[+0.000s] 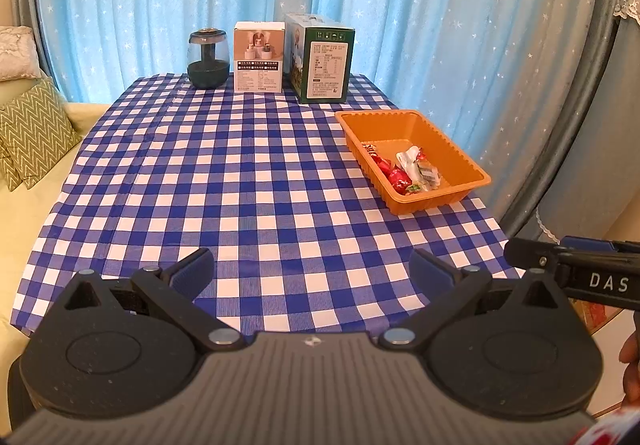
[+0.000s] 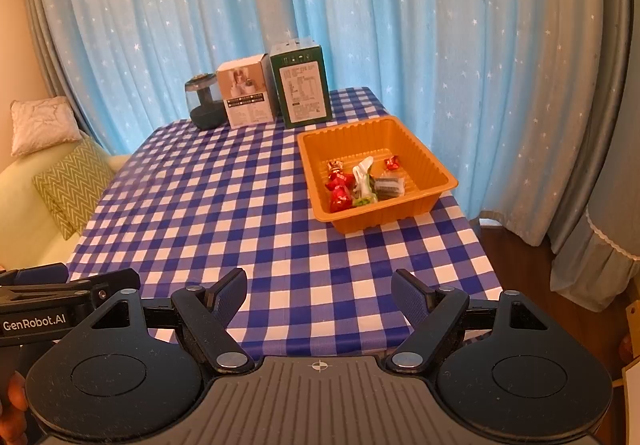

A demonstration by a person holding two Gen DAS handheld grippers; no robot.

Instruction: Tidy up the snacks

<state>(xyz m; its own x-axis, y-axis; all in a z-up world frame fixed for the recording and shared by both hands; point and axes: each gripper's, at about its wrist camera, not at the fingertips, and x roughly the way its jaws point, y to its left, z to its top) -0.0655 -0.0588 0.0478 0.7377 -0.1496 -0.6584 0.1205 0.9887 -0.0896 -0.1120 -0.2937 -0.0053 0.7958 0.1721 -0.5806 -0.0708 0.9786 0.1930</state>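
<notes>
An orange plastic tray (image 1: 452,149) (image 2: 424,161) sits on the right side of a table covered in blue-and-white checked cloth (image 1: 248,173) (image 2: 224,205). Inside it lie several wrapped snacks (image 1: 404,169) (image 2: 360,185), red, white and grey. My left gripper (image 1: 312,265) hovers open over the near edge of the table, nothing between its fingers. My right gripper (image 2: 318,287) is also open and empty, near the front edge, well short of the tray. Each gripper's side shows in the other's view: the right one (image 1: 576,265), the left one (image 2: 68,293).
At the far edge stand a dark glass jar (image 1: 208,59) (image 2: 204,105), a white box (image 1: 260,57) (image 2: 246,91) and a green box (image 1: 324,59) (image 2: 302,85). Blue star curtains hang behind. A sofa with cushions (image 1: 32,133) (image 2: 68,181) lies left of the table.
</notes>
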